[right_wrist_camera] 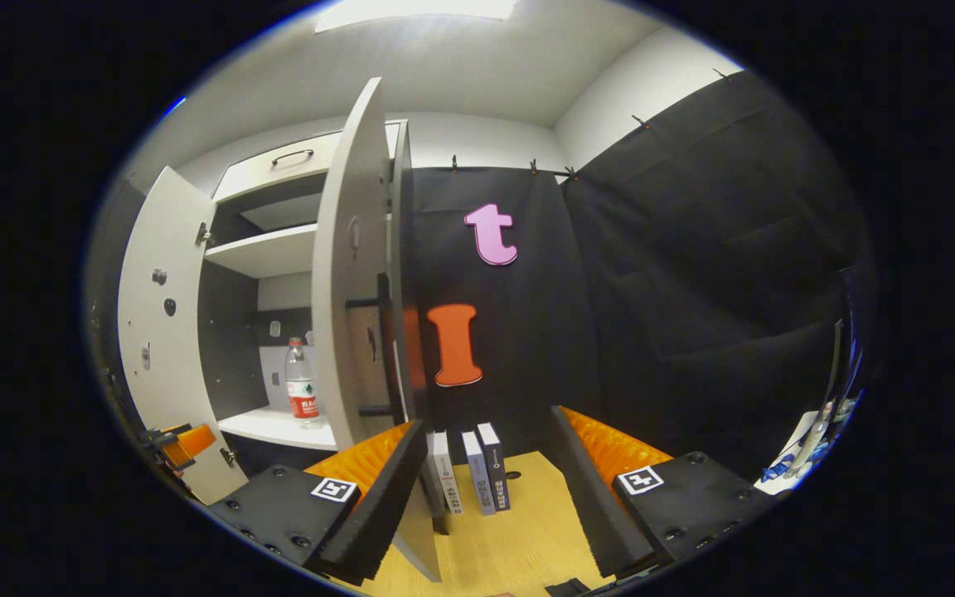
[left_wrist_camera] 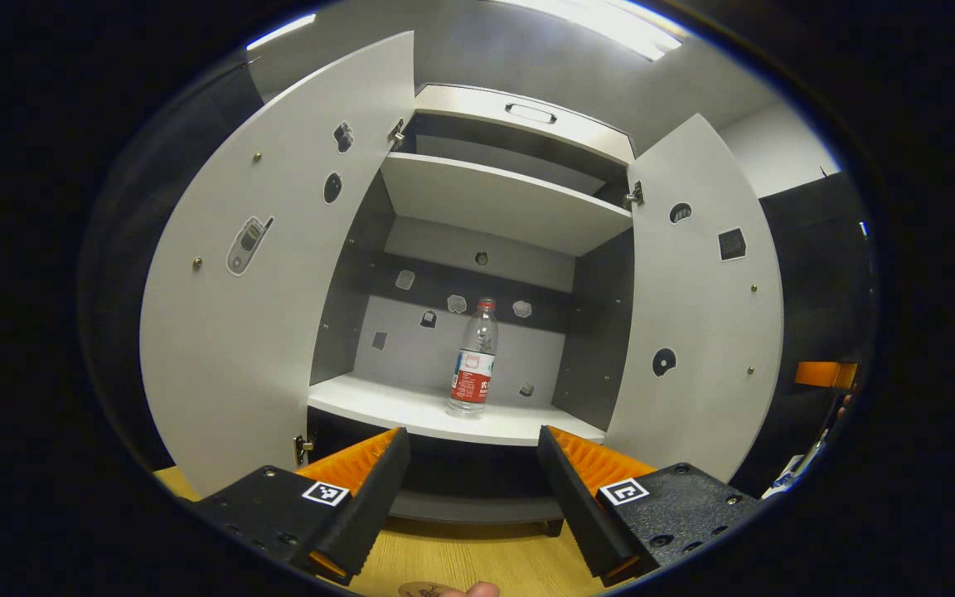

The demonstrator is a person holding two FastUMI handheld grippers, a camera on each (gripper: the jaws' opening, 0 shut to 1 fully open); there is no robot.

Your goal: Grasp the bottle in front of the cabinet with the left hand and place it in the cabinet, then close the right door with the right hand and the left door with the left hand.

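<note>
Wood-grain counter (left_wrist_camera: pixel 477 555) carries one grey cabinet (left_wrist_camera: pixel 519 124) with two doors, left door (left_wrist_camera: pixel 278 249) and right door (left_wrist_camera: pixel 697 290), both open. One bottle (left_wrist_camera: pixel 472 358) stands upright on the lower shelf (left_wrist_camera: pixel 411 408). Left gripper (left_wrist_camera: pixel 473 485) jaws released, holding nothing. In the right gripper view: right gripper (right_wrist_camera: pixel 486 489) jaws likewise spread and unloaded; three books (right_wrist_camera: pixel 469 471) stand upright on the counter beside the cabinet, before the black cloth wall (right_wrist_camera: pixel 693 290).

The bottle (left_wrist_camera: pixel 473 358) stands upright on the cabinet's lower shelf (left_wrist_camera: pixel 378 406).
</note>
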